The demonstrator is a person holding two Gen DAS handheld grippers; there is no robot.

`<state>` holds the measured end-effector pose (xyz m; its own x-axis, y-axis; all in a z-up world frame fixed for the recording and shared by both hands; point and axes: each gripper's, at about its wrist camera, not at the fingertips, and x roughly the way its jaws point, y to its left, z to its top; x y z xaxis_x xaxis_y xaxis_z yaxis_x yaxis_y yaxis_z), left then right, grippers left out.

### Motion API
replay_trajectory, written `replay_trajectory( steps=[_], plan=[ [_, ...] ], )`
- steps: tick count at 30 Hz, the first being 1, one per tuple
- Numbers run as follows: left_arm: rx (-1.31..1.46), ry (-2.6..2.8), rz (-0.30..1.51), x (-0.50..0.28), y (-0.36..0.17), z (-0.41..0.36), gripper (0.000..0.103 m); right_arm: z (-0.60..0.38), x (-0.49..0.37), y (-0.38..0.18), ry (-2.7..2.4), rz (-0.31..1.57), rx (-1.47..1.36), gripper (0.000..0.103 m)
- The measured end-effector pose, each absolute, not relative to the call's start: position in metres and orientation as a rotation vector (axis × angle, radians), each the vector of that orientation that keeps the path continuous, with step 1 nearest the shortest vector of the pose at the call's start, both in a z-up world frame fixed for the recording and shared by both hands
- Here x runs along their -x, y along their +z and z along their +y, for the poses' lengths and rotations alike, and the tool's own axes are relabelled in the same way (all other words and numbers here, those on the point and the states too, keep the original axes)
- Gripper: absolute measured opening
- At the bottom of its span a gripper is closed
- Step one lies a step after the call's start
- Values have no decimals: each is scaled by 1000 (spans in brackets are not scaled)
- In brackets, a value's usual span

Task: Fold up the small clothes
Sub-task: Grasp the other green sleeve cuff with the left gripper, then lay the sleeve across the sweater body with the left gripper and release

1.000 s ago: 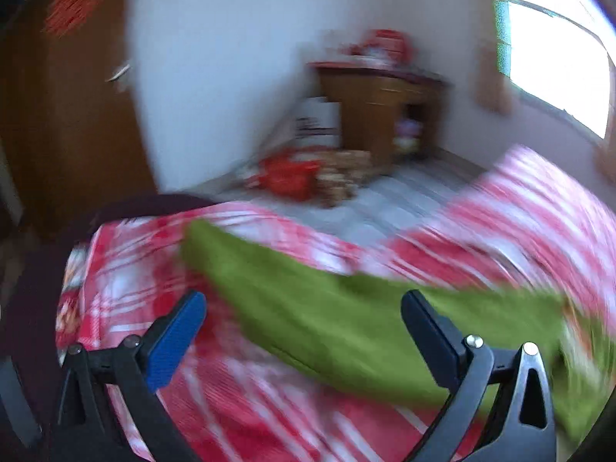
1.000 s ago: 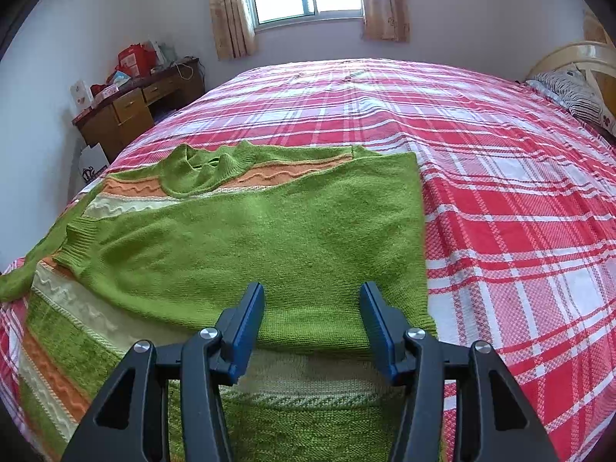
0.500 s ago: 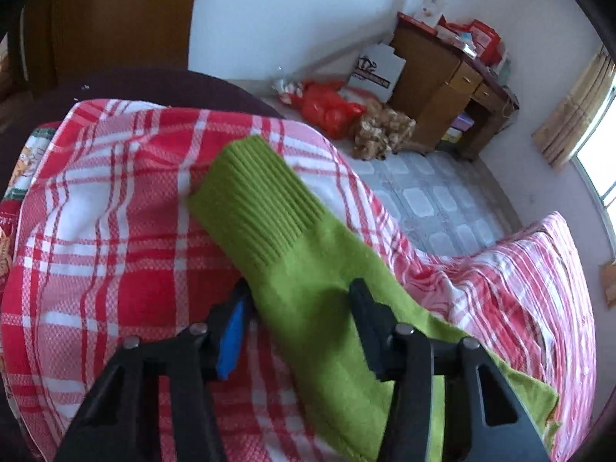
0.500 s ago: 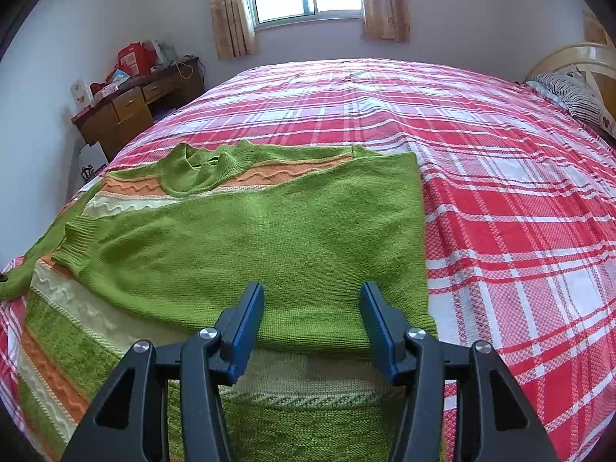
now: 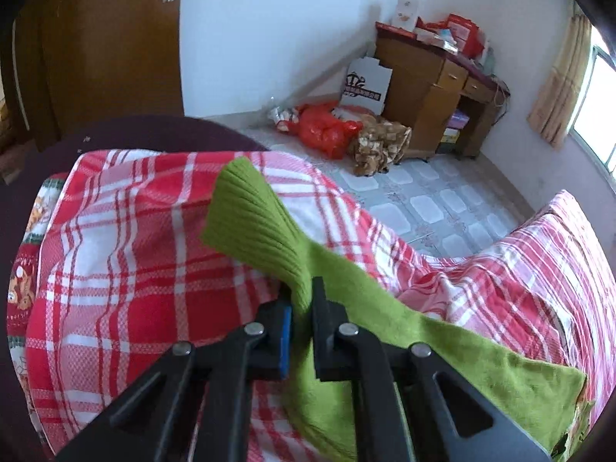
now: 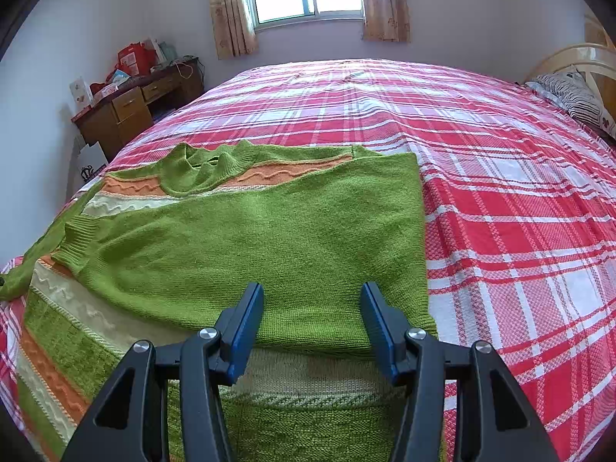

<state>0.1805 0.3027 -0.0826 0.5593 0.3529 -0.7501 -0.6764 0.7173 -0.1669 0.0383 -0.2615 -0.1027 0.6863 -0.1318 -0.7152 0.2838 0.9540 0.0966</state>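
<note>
A green knit sweater (image 6: 246,238) with orange and cream stripes lies on the red plaid bed (image 6: 500,192), its right side folded over the body. Its left sleeve (image 5: 269,231) trails over the bed corner, ribbed cuff at the far end. My left gripper (image 5: 302,300) is shut on the sleeve just behind the cuff. My right gripper (image 6: 312,308) is open and empty, hovering above the sweater's lower folded edge.
A wooden desk (image 5: 435,88) with clutter stands by the wall, with a red bag (image 5: 327,131) and a white box (image 5: 365,84) on the tiled floor beside it. A brown door (image 5: 96,46) is at the left. A pillow (image 6: 577,96) lies at the bed's far right.
My left gripper swung to the sleeve, straddled it, then closed on it behind the cuff. My right gripper has not moved.
</note>
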Motion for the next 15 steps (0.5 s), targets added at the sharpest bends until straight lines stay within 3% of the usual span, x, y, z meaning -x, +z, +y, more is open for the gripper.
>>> replay_trajectory(
  steps=[3, 8, 15],
  plan=[
    [409, 558, 687, -182, -59, 274, 8, -262, -38, -103, -234, 781, -209, 54],
    [156, 307, 503, -168, -6, 154, 8, -262, -38, -102, -232, 778, -211, 54],
    [-70, -58, 480, -134, -16, -17, 8, -263, -37, -102, -225, 771, -222, 54]
  ],
)
